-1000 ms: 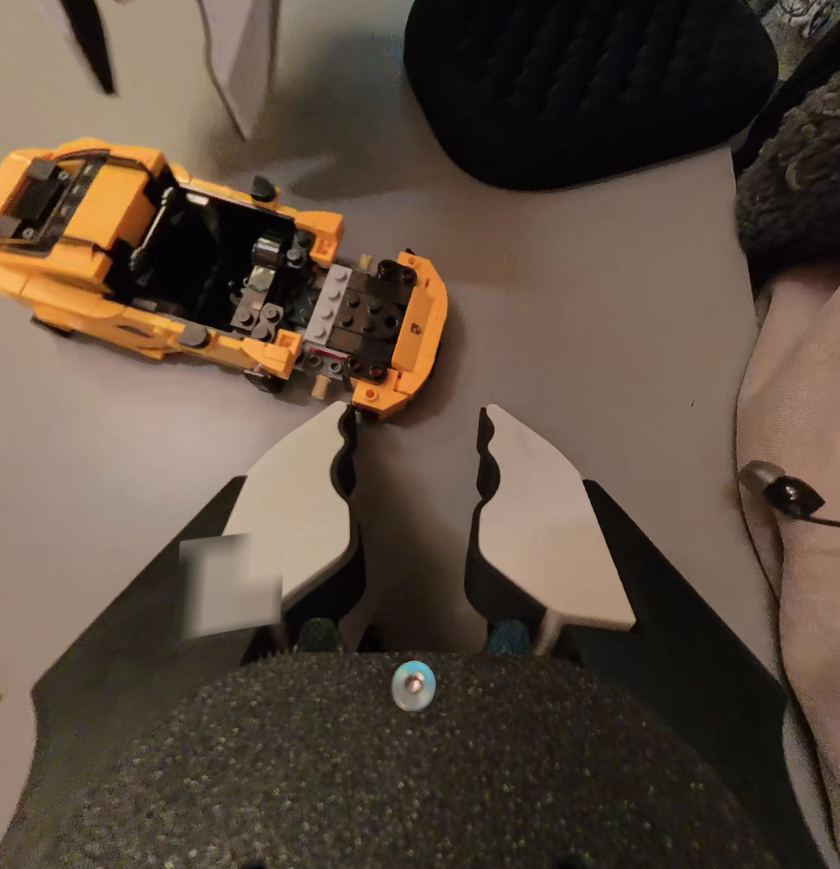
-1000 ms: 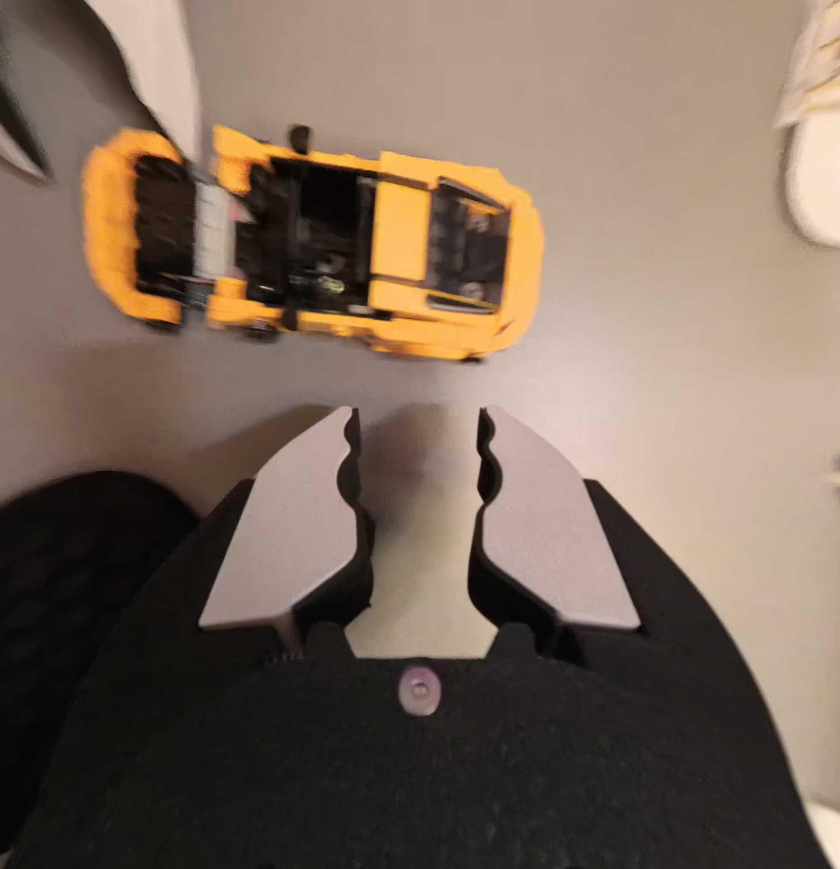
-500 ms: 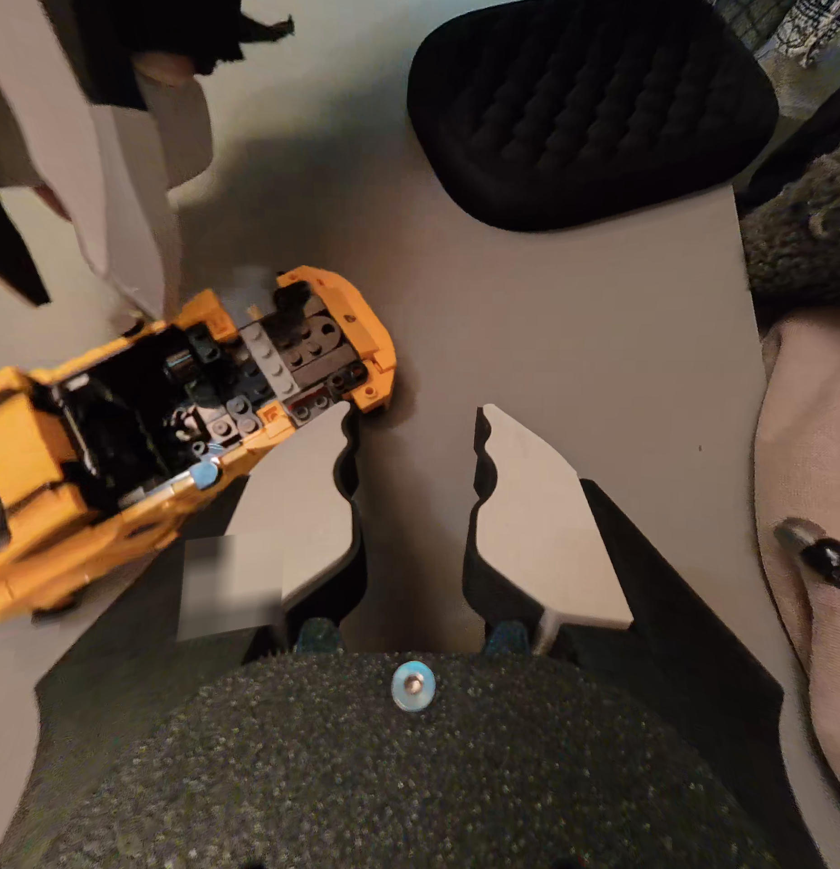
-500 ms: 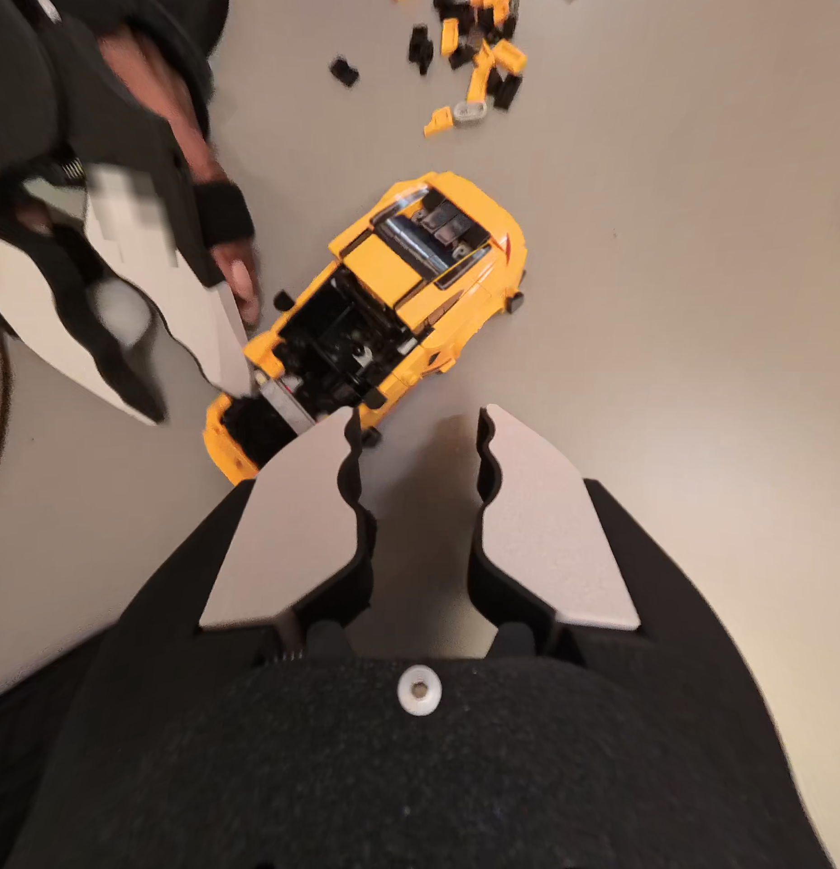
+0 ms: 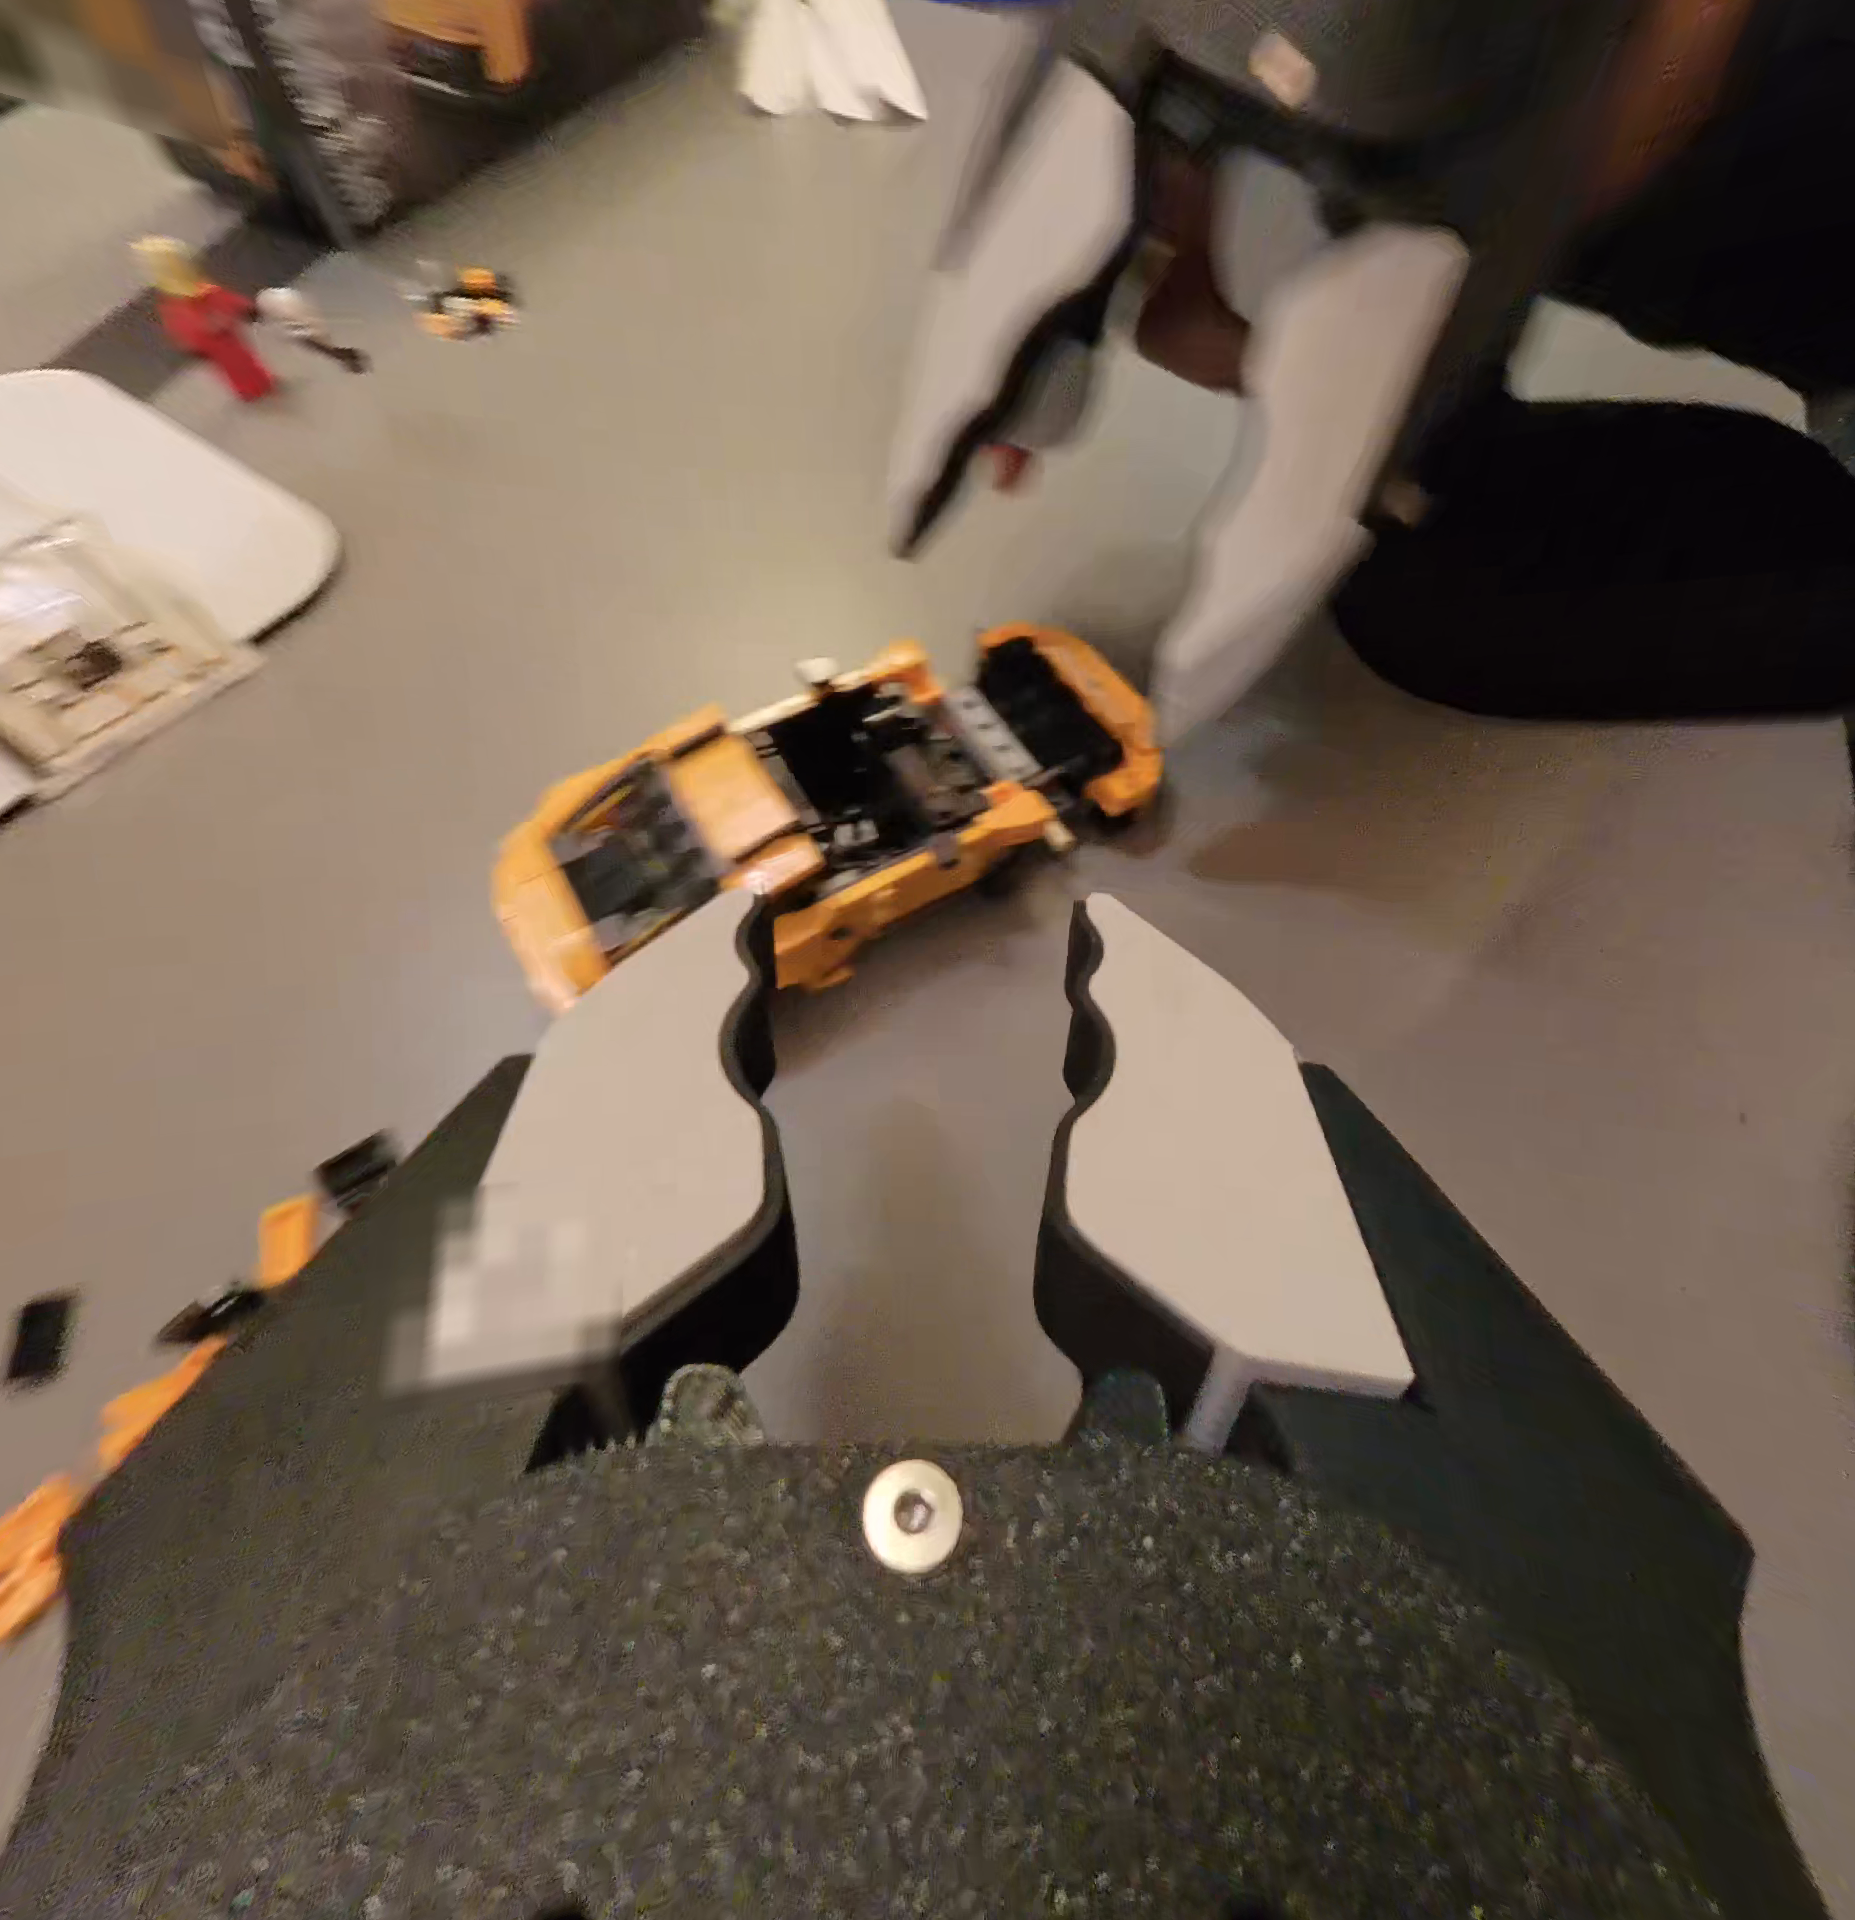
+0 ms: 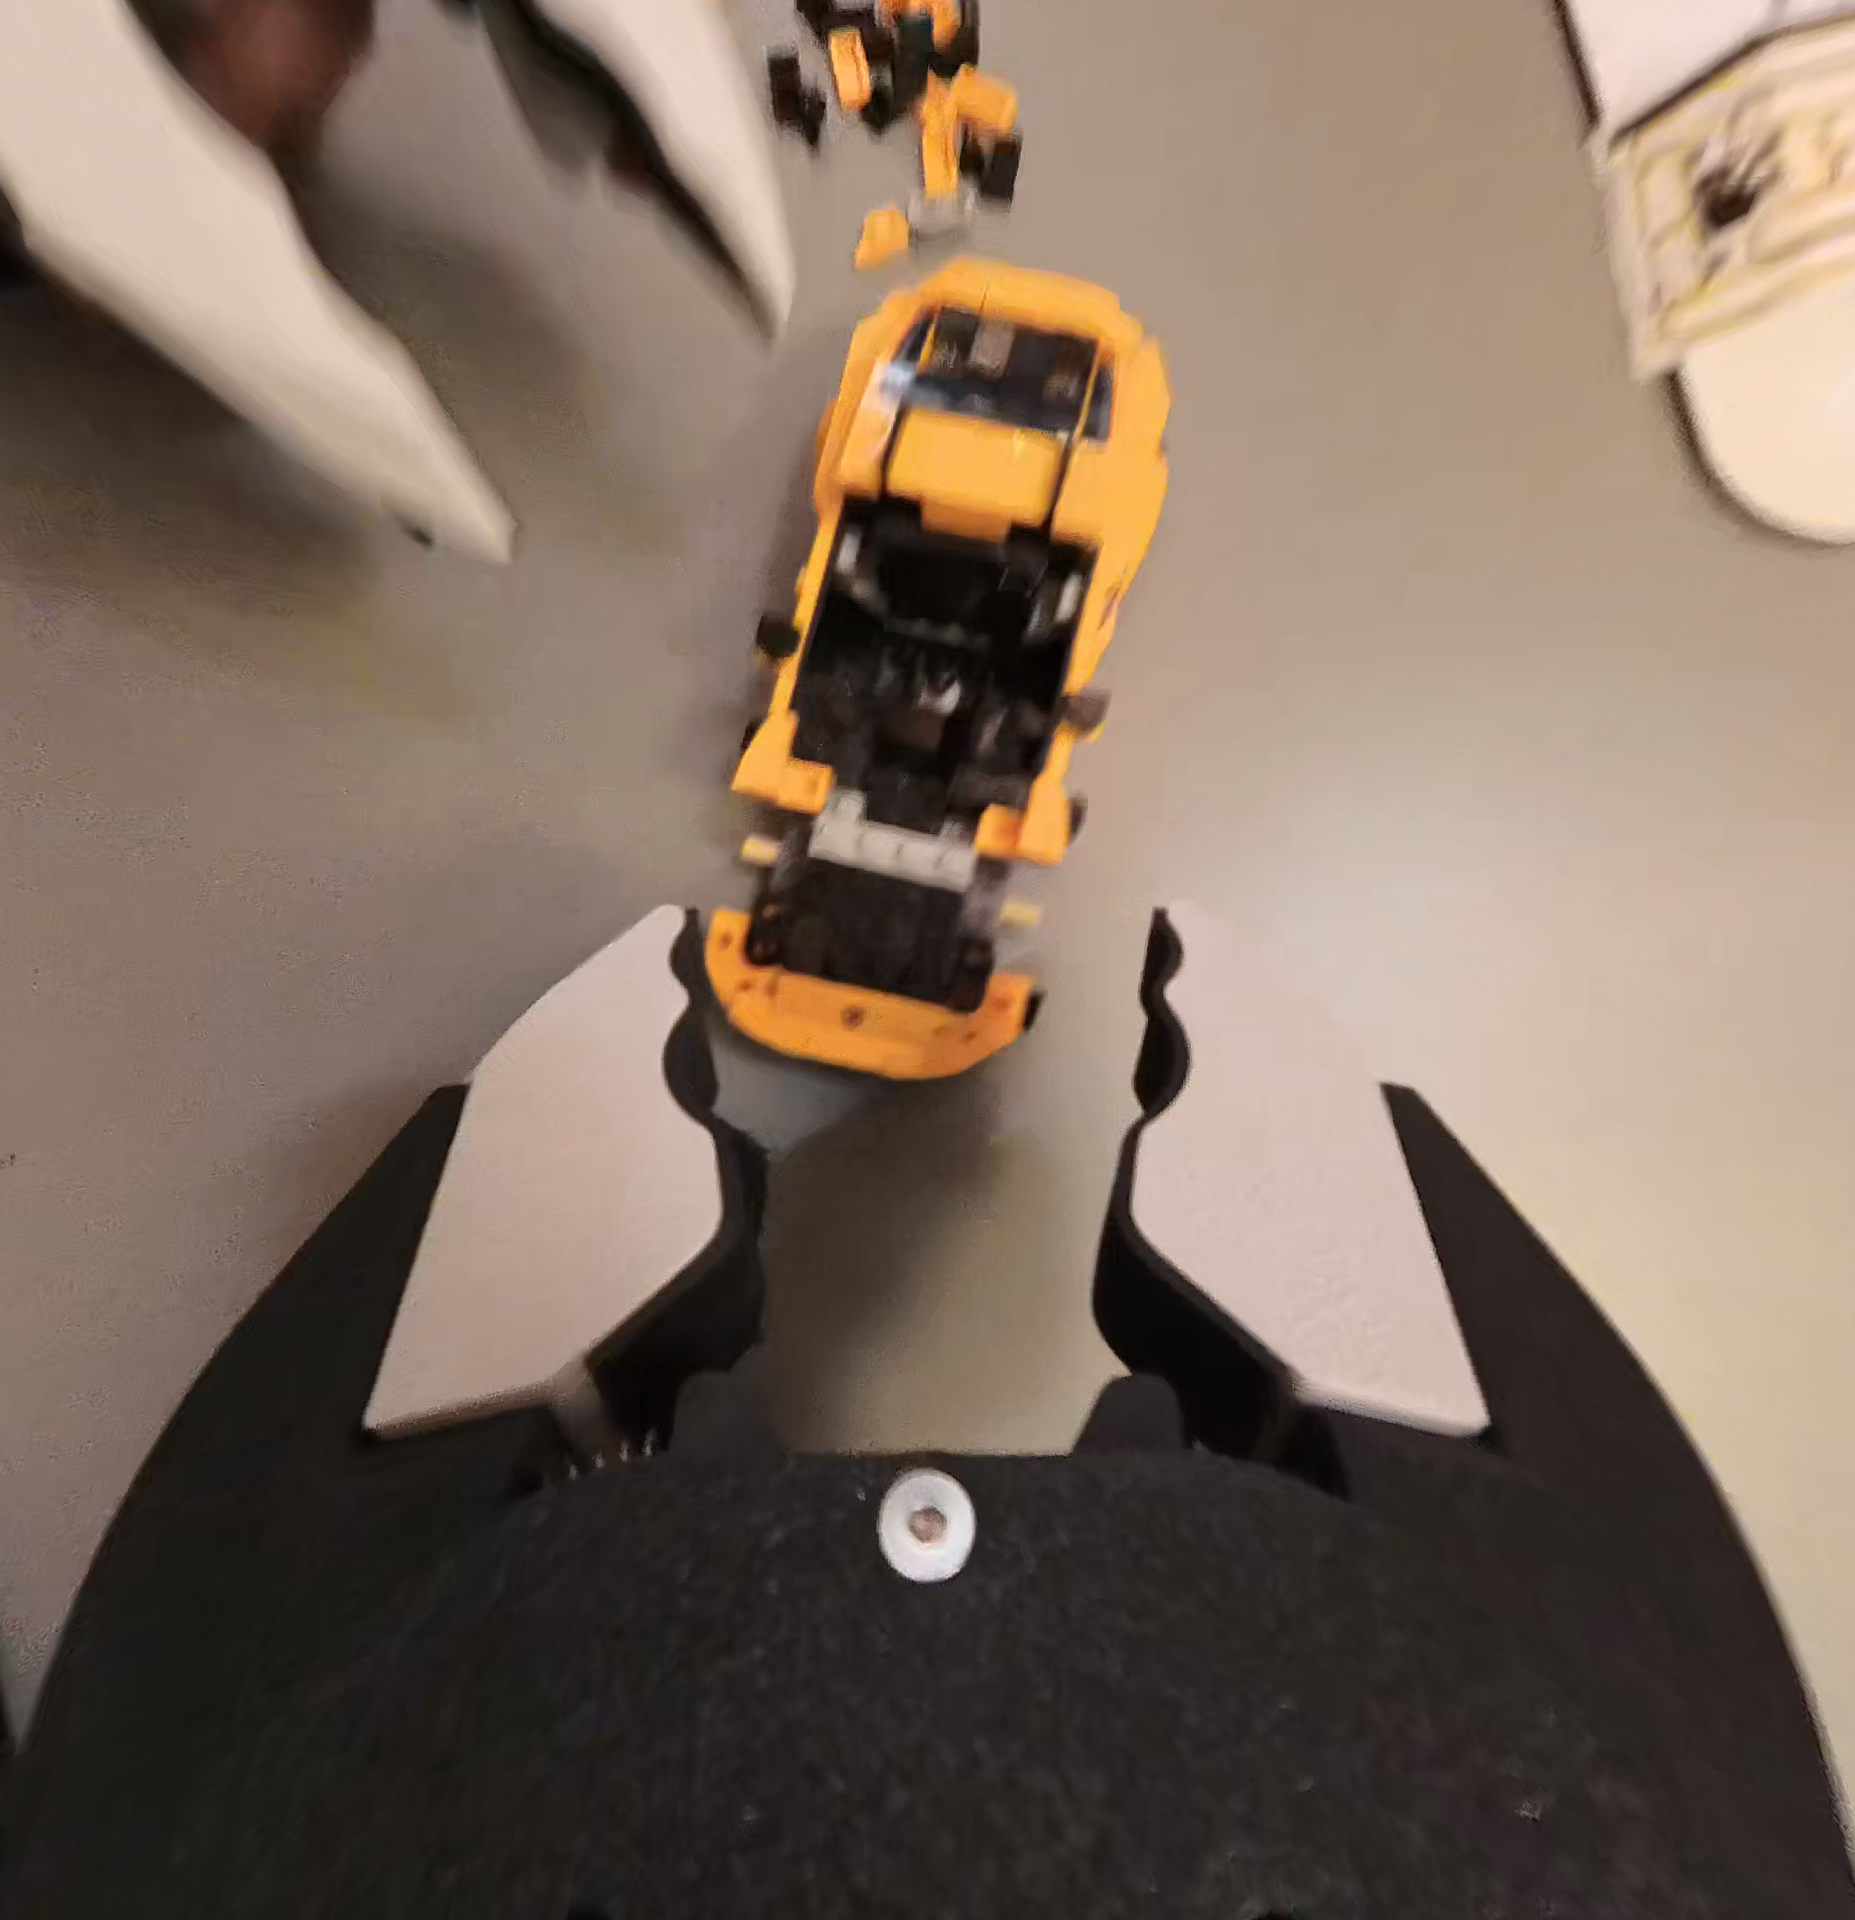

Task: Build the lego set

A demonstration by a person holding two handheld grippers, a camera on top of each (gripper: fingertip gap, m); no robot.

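The orange and black lego car (image 5: 829, 800) lies on the grey table, its cabin and one end left open with bare studs. My left gripper (image 5: 918, 914) is open and empty just in front of the car's side. My right gripper (image 6: 921, 920) is open wide, and the car's (image 6: 964, 644) studded end lies between its fingers, close to the left finger (image 6: 590, 1143). In the left wrist view the right gripper (image 5: 1110, 468) reaches down at that end of the car. The left gripper (image 6: 487, 260) shows blurred at the upper left of the right wrist view.
Loose orange and black pieces (image 6: 923, 114) lie beyond the car; they also show at the lower left (image 5: 175, 1299). A white tray (image 5: 144, 488), a booklet (image 6: 1754, 187), a red minifigure (image 5: 211, 327), the set's box (image 5: 331, 104) and a black cushion (image 5: 1629, 561) ring the work area. The right tips stand about 25 cm off the red minifigure (image 5: 211, 327).
The car has turned on the table. My right gripper has opened wider and come to the car's studded end. My left gripper has drawn back from the car and its view has swung.
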